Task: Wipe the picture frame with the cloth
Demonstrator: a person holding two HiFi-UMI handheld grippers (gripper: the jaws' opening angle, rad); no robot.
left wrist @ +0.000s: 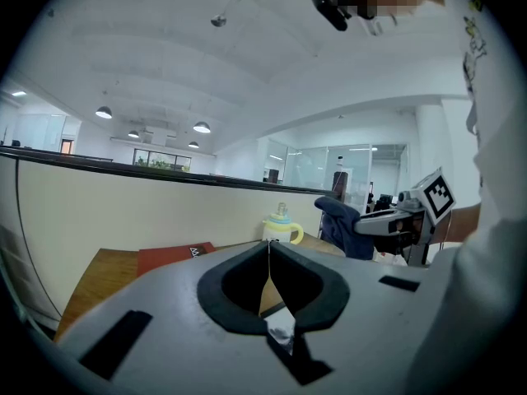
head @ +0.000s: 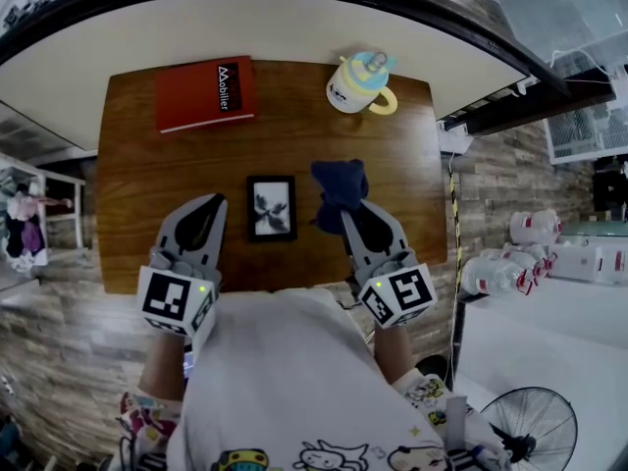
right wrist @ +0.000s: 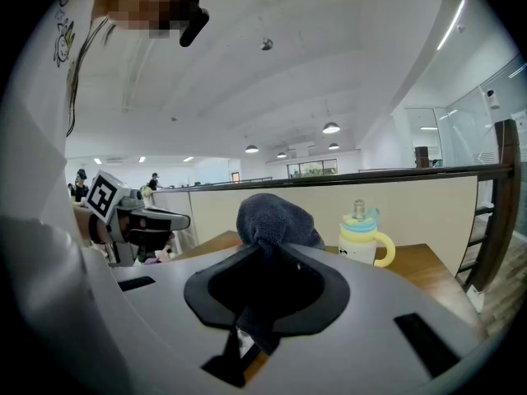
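Note:
A small black picture frame [head: 271, 207] lies flat near the middle of the wooden table [head: 147, 175]. Just right of it my right gripper [head: 345, 212] is shut on a dark blue cloth [head: 340, 190], which bunches up past the jaw tips; the cloth [right wrist: 276, 219] fills the jaws in the right gripper view. My left gripper [head: 214, 200] hovers left of the frame, shut with nothing in it; its jaws meet in the left gripper view [left wrist: 268, 243]. The cloth [left wrist: 342, 225] and the other gripper show at the right of that view.
A red book [head: 204, 92] lies at the table's far left corner. A white and yellow lidded cup [head: 360, 83] stands at the far right. A curved cream counter wall [head: 294, 23] runs behind the table. White bottles [head: 510, 263] and a fan [head: 535, 428] sit off to the right.

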